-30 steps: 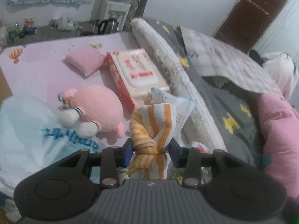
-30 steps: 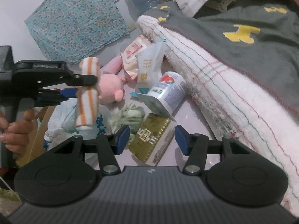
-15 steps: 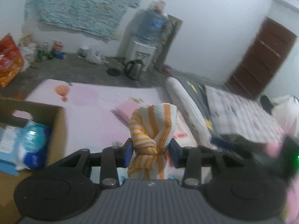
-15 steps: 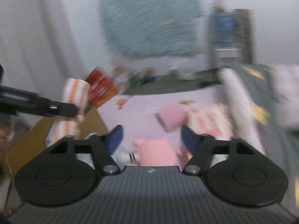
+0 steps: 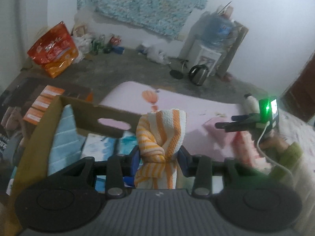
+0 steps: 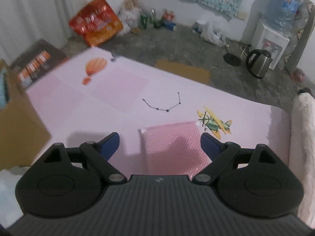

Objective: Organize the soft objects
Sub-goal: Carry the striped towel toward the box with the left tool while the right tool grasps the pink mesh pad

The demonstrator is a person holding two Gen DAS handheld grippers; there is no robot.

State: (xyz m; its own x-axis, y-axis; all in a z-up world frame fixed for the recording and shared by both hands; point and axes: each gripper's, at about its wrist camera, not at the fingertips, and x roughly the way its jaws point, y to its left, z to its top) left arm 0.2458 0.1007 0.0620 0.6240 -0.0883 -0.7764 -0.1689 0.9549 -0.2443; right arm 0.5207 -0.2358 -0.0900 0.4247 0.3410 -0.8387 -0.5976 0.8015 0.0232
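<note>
Print on the red bag (image 5: 55,49) and water bottle label (image 6: 289,5) is too blurred to read.

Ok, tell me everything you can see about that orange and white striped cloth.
The striped cloth is a waffle-textured towel, white with orange bands, tied into a knot at its middle. It stands upright, both ends free, pinched at the knot by the blue pads of the left tongs. It hangs above the open cardboard box, touching nothing else.

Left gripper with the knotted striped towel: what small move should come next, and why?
Probably carry it a little further over the cardboard box and let go. The left gripper is shut on the orange-striped towel, and the open box below already holds a blue towel and packets.
</note>
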